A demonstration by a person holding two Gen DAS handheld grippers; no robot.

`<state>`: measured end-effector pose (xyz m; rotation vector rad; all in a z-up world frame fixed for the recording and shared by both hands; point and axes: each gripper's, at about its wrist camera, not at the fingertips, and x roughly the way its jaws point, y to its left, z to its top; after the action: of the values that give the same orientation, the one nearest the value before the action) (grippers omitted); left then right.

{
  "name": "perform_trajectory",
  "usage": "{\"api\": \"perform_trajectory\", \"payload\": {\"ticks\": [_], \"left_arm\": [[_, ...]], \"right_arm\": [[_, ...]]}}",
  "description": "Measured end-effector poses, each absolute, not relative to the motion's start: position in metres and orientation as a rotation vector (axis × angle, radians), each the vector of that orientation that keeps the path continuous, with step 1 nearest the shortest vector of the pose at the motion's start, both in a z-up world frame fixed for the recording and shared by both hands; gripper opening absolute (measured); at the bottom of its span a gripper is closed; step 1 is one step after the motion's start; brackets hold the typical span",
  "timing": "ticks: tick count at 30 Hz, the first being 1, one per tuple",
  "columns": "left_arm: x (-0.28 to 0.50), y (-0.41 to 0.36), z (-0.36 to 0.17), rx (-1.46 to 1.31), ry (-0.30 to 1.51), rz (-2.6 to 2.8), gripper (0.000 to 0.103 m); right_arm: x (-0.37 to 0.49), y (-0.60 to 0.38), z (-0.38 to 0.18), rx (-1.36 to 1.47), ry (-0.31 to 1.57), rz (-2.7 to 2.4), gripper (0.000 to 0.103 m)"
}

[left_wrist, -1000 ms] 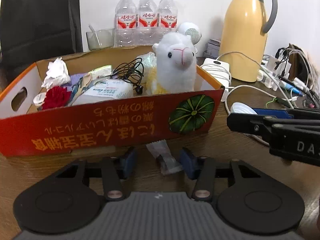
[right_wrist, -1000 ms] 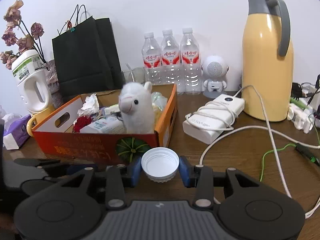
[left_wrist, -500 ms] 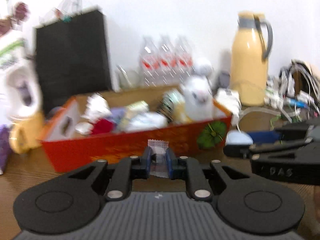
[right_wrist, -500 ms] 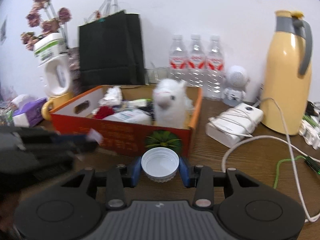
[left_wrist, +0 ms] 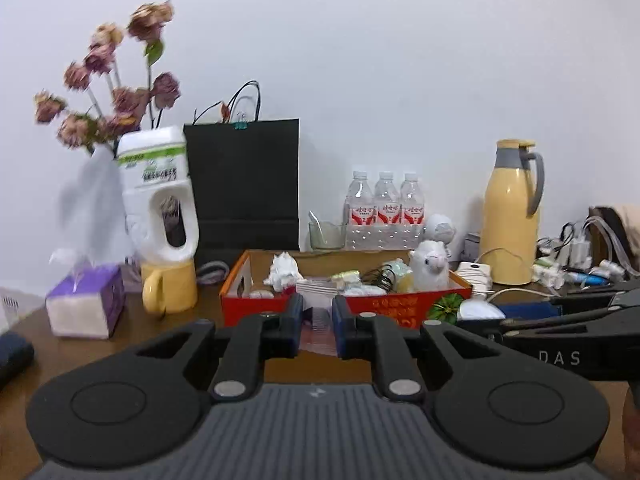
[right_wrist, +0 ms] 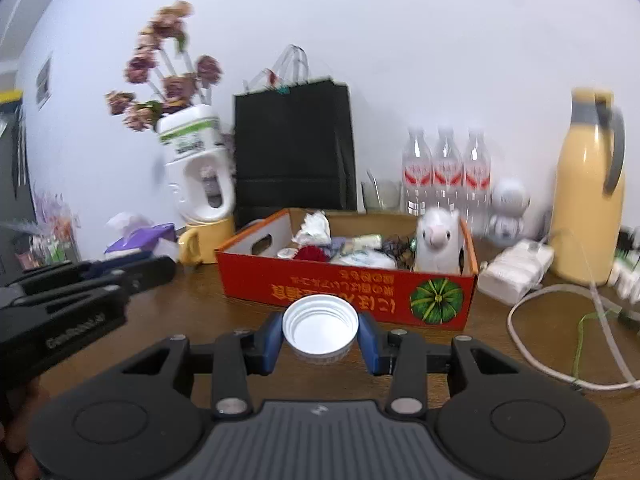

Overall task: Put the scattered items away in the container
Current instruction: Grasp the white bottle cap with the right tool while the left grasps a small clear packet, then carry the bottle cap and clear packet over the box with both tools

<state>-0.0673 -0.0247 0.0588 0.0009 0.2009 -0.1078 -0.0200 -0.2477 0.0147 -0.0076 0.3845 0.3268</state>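
The red cardboard box [left_wrist: 400, 306] [right_wrist: 320, 284] stands on the brown table, holding a white plush alpaca [right_wrist: 438, 246], crumpled tissue, a tangled black cable and packets. My left gripper [left_wrist: 317, 320] is shut on a small clear plastic wrapper [left_wrist: 318, 330], held in front of the box. My right gripper [right_wrist: 320, 338] is shut on a white bottle cap [right_wrist: 320, 326], open side up, in front of the box. The right gripper also shows at the right of the left wrist view [left_wrist: 560, 320].
A yellow mug [left_wrist: 170, 292] with a white jug of dried flowers, a purple tissue box [left_wrist: 84, 306] and a black paper bag [left_wrist: 244, 184] stand left and behind. Three water bottles [left_wrist: 384, 216], a yellow thermos [left_wrist: 510, 216], a power bank [right_wrist: 516, 270] and cables lie to the right.
My left gripper closed on the clear wrapper and lifted it up and back from the table. My right gripper rose and pulled back, still holding the cap.
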Motion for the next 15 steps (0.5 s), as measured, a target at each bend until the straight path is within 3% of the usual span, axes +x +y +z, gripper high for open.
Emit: {"api": "perform_trajectory", "payload": {"ticks": [8,15], "left_arm": [[-0.109,-0.015,0.062,0.02,0.184,-0.113,0.017],[-0.111,-0.009,0.067,0.031,0.166,-0.095,0.017]], "right_arm": [[-0.089,-0.239,0.032,0.01,0.288,0.327,0.039],[-0.088,-0.235,0.03,0.057,0.314,0.329,0.039]]}}
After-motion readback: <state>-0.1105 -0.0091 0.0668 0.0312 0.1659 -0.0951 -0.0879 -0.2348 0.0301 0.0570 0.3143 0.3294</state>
